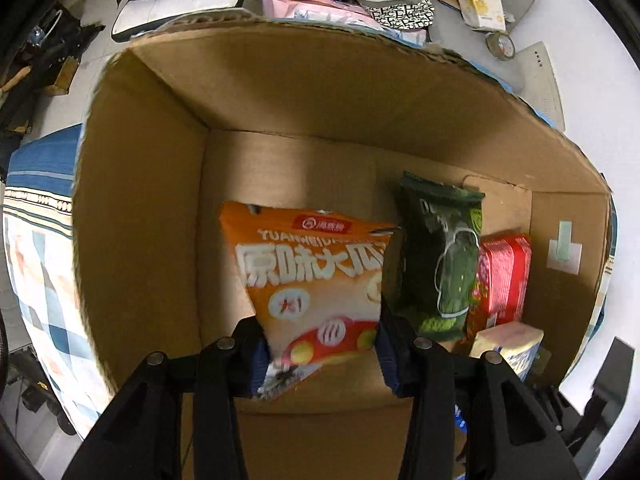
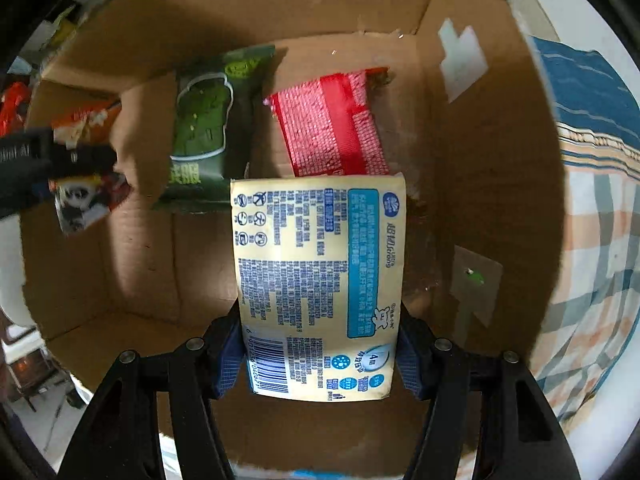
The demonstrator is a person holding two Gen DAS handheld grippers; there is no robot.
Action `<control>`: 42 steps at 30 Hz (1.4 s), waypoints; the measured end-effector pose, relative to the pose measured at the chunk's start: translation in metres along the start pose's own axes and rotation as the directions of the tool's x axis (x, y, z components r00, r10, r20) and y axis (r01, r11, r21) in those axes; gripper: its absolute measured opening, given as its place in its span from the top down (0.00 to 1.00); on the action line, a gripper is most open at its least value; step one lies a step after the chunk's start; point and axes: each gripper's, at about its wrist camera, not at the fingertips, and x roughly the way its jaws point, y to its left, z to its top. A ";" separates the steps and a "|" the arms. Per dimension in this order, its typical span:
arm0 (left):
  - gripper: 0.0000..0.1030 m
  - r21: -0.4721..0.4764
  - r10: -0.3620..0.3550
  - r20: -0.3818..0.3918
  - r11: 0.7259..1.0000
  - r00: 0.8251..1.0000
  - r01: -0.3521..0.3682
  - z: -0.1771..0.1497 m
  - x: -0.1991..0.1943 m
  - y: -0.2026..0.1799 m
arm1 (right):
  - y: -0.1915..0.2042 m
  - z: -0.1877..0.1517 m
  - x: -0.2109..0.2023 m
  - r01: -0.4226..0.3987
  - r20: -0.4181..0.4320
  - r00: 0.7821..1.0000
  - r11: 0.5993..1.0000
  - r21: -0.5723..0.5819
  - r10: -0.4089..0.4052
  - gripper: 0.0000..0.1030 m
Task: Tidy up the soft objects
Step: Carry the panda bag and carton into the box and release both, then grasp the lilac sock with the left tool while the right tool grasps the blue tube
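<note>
Orange snack bag (image 1: 316,280) pinched in the left gripper (image 1: 322,354), tissue pack (image 2: 320,280) clamped in the right gripper (image 2: 320,360), both over the cardboard box (image 1: 140,200). Crowded drop: either could land crooked on the green packet (image 1: 440,256).

The orange plastic snack bag (image 1: 316,280) is motion-blurred, its lower corners hidden behind the left gripper's blue finger pads (image 1: 259,364). The pale yellow tissue pack (image 2: 320,288) covers the near ends of the dark green pouch (image 2: 204,120) and red foil packet (image 2: 332,124); in the left wrist view only one corner of it shows.
</note>
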 end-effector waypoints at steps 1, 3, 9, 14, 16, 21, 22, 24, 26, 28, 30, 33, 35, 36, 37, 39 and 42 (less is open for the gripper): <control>0.59 -0.008 -0.004 -0.008 1.000 1.000 0.004 0.002 0.001 0.001 | 0.001 0.001 0.003 0.009 -0.008 1.000 1.000 -0.004 -0.009 0.35; 0.58 -0.016 -0.016 -0.021 1.000 1.000 0.016 0.004 0.002 0.001 | 0.001 0.002 0.008 0.011 -0.033 0.999 1.000 -0.008 -0.012 0.35; 0.43 -0.012 -0.033 0.015 0.999 0.999 0.033 -0.004 -0.016 0.000 | 0.003 0.005 -0.001 -0.002 -0.026 1.000 1.000 0.000 0.002 0.30; 0.22 -0.008 -0.022 0.085 1.000 0.996 0.023 -0.025 -0.042 0.002 | 0.008 0.004 -0.025 0.022 0.032 0.999 1.000 -0.004 -0.021 0.16; 0.15 -0.003 0.005 0.133 1.000 0.991 -0.005 -0.037 -0.054 0.002 | 0.011 0.001 -0.035 0.032 0.058 0.998 0.999 -0.012 -0.031 0.16; 0.05 0.015 0.087 0.277 0.995 0.957 -0.095 -0.069 -0.077 -0.003 | 0.011 -0.014 -0.062 0.046 0.144 0.989 0.999 0.000 -0.046 0.00; 0.01 0.023 0.095 0.315 0.994 0.944 -0.108 -0.077 -0.083 -0.005 | 0.010 -0.019 -0.065 0.044 0.165 0.985 0.999 0.006 -0.044 0.00; 0.01 0.031 0.097 0.372 0.993 0.923 -0.117 -0.095 -0.092 -0.008 | 0.007 -0.028 -0.075 0.047 0.205 0.977 0.999 0.024 -0.051 0.00; 0.01 0.039 0.087 0.405 0.993 0.910 -0.112 -0.108 -0.100 -0.009 | 0.008 -0.037 -0.085 0.056 0.244 0.968 0.998 0.031 -0.062 0.00; 0.01 0.050 0.083 0.444 0.992 0.892 -0.117 -0.124 -0.110 -0.011 | 0.009 -0.046 -0.095 0.061 0.274 0.959 0.998 0.032 -0.068 0.00; 0.01 0.054 0.079 0.476 0.992 0.876 -0.118 -0.139 -0.121 -0.011 | 0.007 -0.055 -0.105 0.061 0.298 0.952 0.998 0.030 -0.067 0.00; 0.01 0.057 0.070 0.505 0.992 0.861 -0.114 -0.161 -0.135 -0.011 | 0.010 -0.075 -0.125 0.057 0.334 0.941 0.998 0.024 -0.061 0.00; 0.01 0.055 0.073 0.530 0.991 0.845 -0.120 -0.176 -0.145 -0.011 | 0.014 -0.090 -0.139 0.076 0.371 0.925 0.997 0.014 -0.076 0.00; 0.01 0.057 0.075 0.542 0.990 0.837 -0.126 -0.185 -0.151 -0.012 | 0.015 -0.097 -0.145 0.084 0.388 0.918 0.996 0.011 -0.082 0.00; 0.01 0.056 0.077 0.552 0.990 0.830 -0.129 -0.193 -0.154 -0.012 | 0.017 -0.104 -0.152 0.086 0.405 0.911 0.996 0.008 -0.082 0.00; 0.01 0.056 0.082 0.571 0.989 0.817 -0.138 -0.209 -0.162 -0.013 | 0.017 -0.119 -0.164 0.086 0.425 0.901 0.996 0.008 -0.081 0.00; 0.01 0.058 0.083 0.589 0.988 0.804 -0.144 -0.230 -0.171 -0.016 | 0.020 -0.141 -0.179 0.087 0.458 0.886 0.996 0.003 -0.078 0.00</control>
